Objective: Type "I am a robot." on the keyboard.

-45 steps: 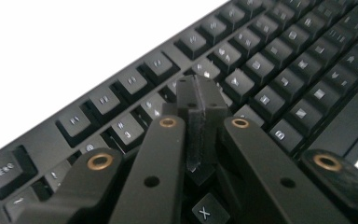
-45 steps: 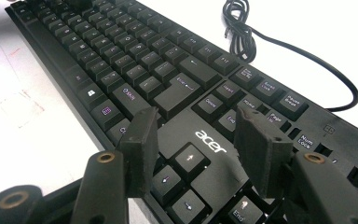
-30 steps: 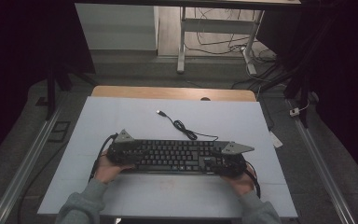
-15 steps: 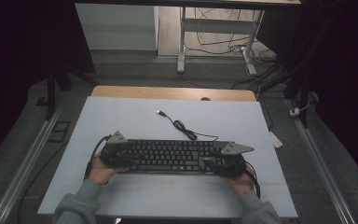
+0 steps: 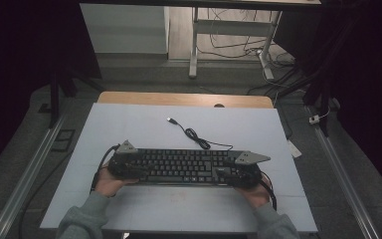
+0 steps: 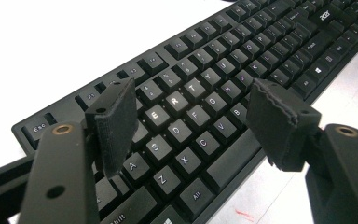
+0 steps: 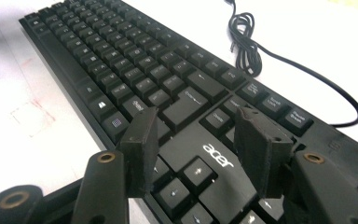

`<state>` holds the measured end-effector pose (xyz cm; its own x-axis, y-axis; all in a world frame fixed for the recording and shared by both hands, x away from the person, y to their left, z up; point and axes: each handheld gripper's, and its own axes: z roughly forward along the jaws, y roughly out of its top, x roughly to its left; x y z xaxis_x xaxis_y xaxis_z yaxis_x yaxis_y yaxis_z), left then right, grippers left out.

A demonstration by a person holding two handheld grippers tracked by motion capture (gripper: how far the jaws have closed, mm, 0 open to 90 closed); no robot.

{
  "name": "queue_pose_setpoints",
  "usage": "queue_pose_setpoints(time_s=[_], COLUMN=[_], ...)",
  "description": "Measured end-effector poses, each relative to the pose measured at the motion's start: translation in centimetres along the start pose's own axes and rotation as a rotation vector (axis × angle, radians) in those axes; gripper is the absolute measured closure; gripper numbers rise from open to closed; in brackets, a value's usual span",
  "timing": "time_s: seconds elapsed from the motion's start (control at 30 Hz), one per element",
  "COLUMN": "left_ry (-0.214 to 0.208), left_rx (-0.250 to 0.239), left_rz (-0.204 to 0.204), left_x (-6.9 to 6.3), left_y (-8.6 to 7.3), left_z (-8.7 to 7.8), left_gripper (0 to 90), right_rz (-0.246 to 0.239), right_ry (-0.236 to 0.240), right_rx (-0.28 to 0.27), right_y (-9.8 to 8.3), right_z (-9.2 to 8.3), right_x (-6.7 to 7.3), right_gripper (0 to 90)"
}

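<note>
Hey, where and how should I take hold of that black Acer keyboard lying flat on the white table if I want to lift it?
Grip the keyboard at its two short ends, one claw per end, coming in from each side. It is long, thin and lies flat, so a single middle grip would likely let it tip. The left claw and right claw already hover open over those ends. Keep clear of the cable behind.

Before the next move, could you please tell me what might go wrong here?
The left claw has just been opening over the flat black plastic keyboard with nothing gripped; lifting now could tip it. The right claw hangs above the arrow keys and could press them. The coiled black cable may snag.
</note>
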<state>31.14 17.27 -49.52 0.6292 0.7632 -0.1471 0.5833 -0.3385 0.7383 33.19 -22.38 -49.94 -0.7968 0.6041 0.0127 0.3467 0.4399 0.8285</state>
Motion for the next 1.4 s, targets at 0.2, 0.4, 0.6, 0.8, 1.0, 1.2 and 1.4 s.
queue_pose_setpoints(time_s=[0.2,0.4,0.6,0.8,1.0,1.2,1.4], left_ry=[-0.002,-0.001,-0.001,-0.002,-0.006,-0.007,-0.007], left_rx=[0.005,0.009,0.011,0.013,0.01,0.015,0.021], left_rz=[0.003,0.006,0.009,0.01,0.015,0.018,0.024], left_x=[-0.1,-0.1,-0.2,-0.2,-0.4,-0.4,-0.5], left_y=[0.0,0.0,0.0,0.0,0.2,0.2,0.2], left_z=[0.1,0.2,0.3,0.3,0.5,0.6,0.7], left_gripper=[32.8,32.7,32.6,32.6,32.6,32.5,32.4], right_rz=[-0.003,-0.004,-0.007,-0.022,-0.037,-0.044,-0.06], right_ry=[0.007,0.008,0.028,0.068,0.082,0.09,0.108], right_rx=[-0.011,-0.021,-0.023,-0.019,-0.008,0.005,0.04], right_y=[0.8,1.4,2.3,2.9,3.6,4.4,4.9], right_z=[0.1,0.5,1.0,1.7,2.6,4.2,6.0], right_x=[0.4,0.7,1.2,1.6,2.1,2.7,3.5], right_gripper=[49.9,51.1,58.4,73.6,88.6,89.6,89.5])
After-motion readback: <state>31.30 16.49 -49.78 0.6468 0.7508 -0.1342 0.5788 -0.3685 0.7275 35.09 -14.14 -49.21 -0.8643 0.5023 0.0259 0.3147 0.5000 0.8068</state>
